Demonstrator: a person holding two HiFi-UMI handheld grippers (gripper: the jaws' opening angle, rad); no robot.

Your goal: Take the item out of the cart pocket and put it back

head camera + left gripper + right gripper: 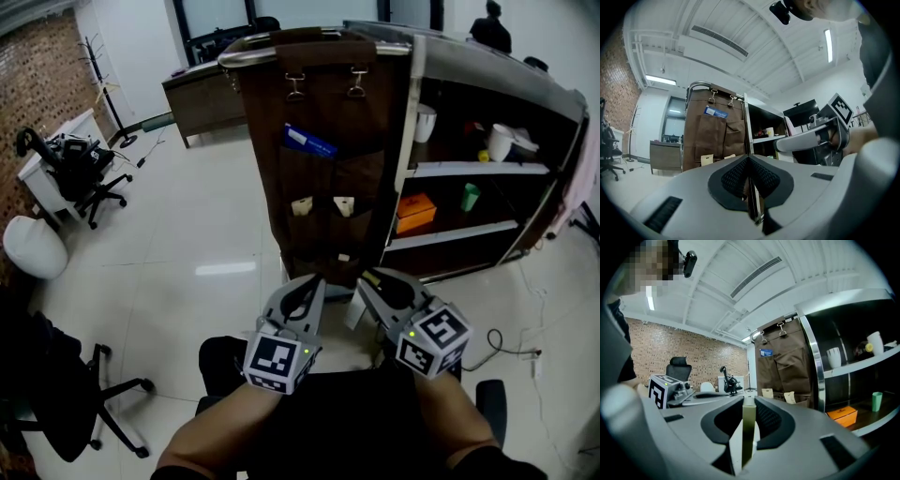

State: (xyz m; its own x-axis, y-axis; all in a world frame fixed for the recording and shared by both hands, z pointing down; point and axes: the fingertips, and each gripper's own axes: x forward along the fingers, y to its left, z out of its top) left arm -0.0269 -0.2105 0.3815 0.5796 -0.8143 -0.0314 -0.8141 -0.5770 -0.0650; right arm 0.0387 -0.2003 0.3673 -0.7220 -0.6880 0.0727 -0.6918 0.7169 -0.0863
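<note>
A brown hanging organizer (323,159) with several pockets covers the near end of the cart (487,75). A blue packet (309,141) sticks out of its top pocket, and two beige items (301,205) sit in the middle row. Low and in front of the organizer, my right gripper (371,281) is shut on a flat pale box (352,314), which appears edge-on between the pads in the right gripper view (748,427). Beside it my left gripper (314,281) is shut with nothing between its pads (736,176). Neither gripper touches the organizer.
The cart's shelves hold white cups (500,141), a green cup (470,197) and an orange box (415,213). Office chairs (89,178) and a white desk stand at the left, another chair (66,403) at the near left. A cable (511,347) lies on the floor at the right.
</note>
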